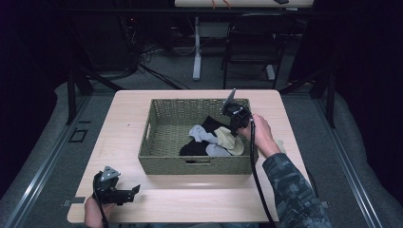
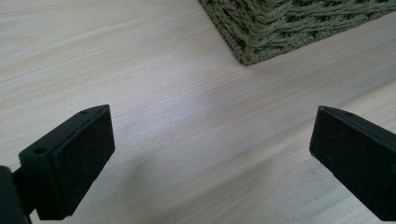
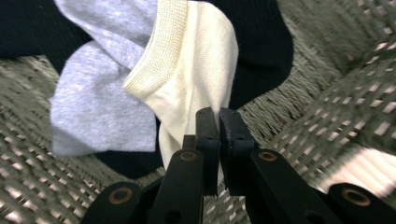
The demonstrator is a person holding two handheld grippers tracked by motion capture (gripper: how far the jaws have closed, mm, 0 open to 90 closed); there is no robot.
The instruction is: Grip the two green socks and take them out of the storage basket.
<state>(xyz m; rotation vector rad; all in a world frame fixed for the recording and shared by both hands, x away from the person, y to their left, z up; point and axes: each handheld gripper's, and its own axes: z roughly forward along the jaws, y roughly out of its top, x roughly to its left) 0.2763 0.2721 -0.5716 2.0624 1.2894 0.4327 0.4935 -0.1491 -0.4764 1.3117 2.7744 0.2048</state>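
The right tongs (image 3: 218, 116) are pinched together on an edge of the cream sock (image 3: 191, 79), which lies in the woven basket (image 1: 166, 156) atop a grey sock (image 3: 98, 107) and a black garment (image 3: 261, 42). The left tongs (image 2: 210, 158) stand wide with nothing between them, low over bare tabletop (image 2: 163, 70) just off the basket's near corner. The basket sits mid-tabletop, with bare wood along its front and left. Behind, a chair (image 1: 252, 42) stands on grey floor.
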